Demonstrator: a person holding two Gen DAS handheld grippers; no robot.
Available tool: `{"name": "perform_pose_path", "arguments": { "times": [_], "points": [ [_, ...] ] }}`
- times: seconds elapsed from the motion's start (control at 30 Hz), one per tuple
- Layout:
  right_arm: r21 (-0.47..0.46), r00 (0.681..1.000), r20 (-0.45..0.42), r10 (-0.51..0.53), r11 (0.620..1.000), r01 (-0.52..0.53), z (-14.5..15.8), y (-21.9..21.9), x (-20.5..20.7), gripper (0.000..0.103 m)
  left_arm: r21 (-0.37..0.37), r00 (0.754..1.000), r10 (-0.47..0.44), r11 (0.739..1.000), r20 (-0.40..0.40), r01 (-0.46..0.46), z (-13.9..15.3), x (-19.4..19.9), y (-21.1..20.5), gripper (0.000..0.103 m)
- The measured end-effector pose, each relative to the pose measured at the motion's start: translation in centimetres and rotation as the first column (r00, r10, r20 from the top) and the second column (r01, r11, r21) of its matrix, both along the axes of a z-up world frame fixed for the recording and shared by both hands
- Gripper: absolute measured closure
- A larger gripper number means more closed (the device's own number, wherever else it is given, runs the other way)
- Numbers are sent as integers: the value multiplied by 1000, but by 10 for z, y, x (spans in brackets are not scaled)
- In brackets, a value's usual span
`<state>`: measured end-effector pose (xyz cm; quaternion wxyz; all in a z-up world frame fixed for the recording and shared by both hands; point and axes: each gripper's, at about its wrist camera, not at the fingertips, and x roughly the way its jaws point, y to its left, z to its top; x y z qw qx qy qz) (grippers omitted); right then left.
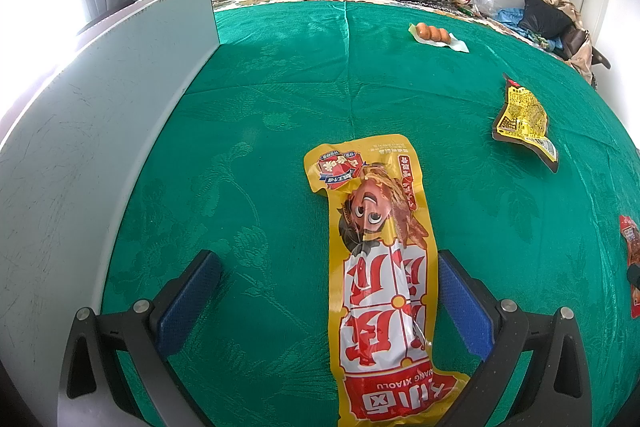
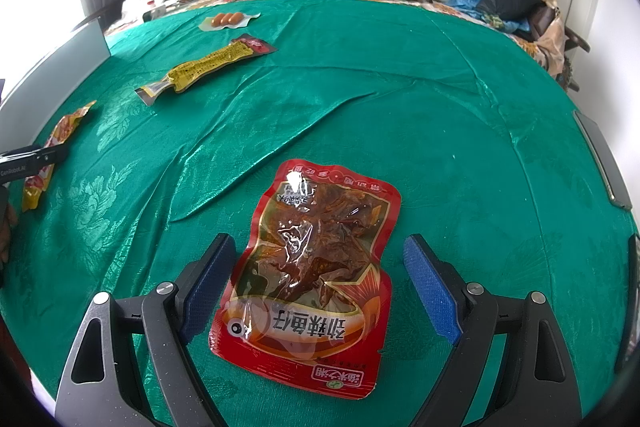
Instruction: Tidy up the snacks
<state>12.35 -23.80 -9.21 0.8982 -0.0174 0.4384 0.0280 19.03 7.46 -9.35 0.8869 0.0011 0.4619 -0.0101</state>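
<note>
Four snack packs lie scattered flat on the green cloth (image 2: 400, 87), apart from each other, which suits picking them one at a time. Going left to right:

Far left, a pale board (image 1: 100, 107) stands on edge along the cloth; my guess is it marks the sorting side, can't confirm.

Your left gripper (image 1: 328, 291) is released, jaws wide, straddling the long yellow sausage pack (image 1: 380, 267). Pack sits off-centre, just beside the right pad (image 1: 464, 307) and well clear of the left one. Readable on it: "XIAOLU" in Latin letters, upside down, plus large red-and-white Chinese characters and a cartoon face.

Far centre: a clear pack of small sausages (image 1: 434, 34), no label legible.

Next, a yellow pack lying back-side up (image 1: 522, 119); fine print and barcode, too small to read.

Your right gripper (image 2: 320, 283) is also released, jaws wide around the red fish snack pack (image 2: 312, 275), pads apart from it on both sides. Its text is inverted Chinese, including "劲辣鱼仔". "GenRobot.AI" shows on the other gripper's body at the left edge of the right view.

Judgement: both are lined up for a grasp; neither holds anything yet.
</note>
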Motion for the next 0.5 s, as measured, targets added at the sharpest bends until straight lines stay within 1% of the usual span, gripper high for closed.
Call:
{"name": "perform_pose_path", "arguments": {
  "times": [0.07,0.13,0.2,0.27,0.3,0.33,0.37,0.4,0.43,0.5],
  "points": [
    [0,1000,0,0,1000,0,0,0,1,15,-1,1000,1,1000,0,-1,0,0,0,0],
    [-2,1000,-1,-1,1000,1,0,0,1,15,1,1000,-7,1000,-20,7,1,2,0,0],
    [0,1000,-16,-5,1000,5,0,-1,-1,15,-1,995,-37,999,-90,37,2,7,0,0],
    [-5,996,-89,-4,1000,4,4,-3,3,15,-2,985,-63,998,-160,63,3,11,0,1],
    [-3,990,-137,-6,1000,6,6,-4,8,15,-3,982,-71,997,-176,72,4,12,-1,4],
    [-4,983,-182,-6,1000,6,6,-4,14,18,-6,980,-86,996,-179,86,8,11,-3,20],
    [-6,976,-218,-13,1000,12,9,-6,18,30,-5,978,-111,994,-177,111,12,9,-6,51],
    [-4,974,-223,-21,1000,20,11,-7,18,39,11,975,-129,991,-180,133,17,8,-9,56],
    [2,973,-227,-35,999,37,14,-11,21,56,15,970,-131,990,-206,137,18,8,-9,58],
    [87,966,-253,-50,993,75,22,-24,26,60,-39,968,-140,990,-208,135,19,1,-4,61]
  ]
}}
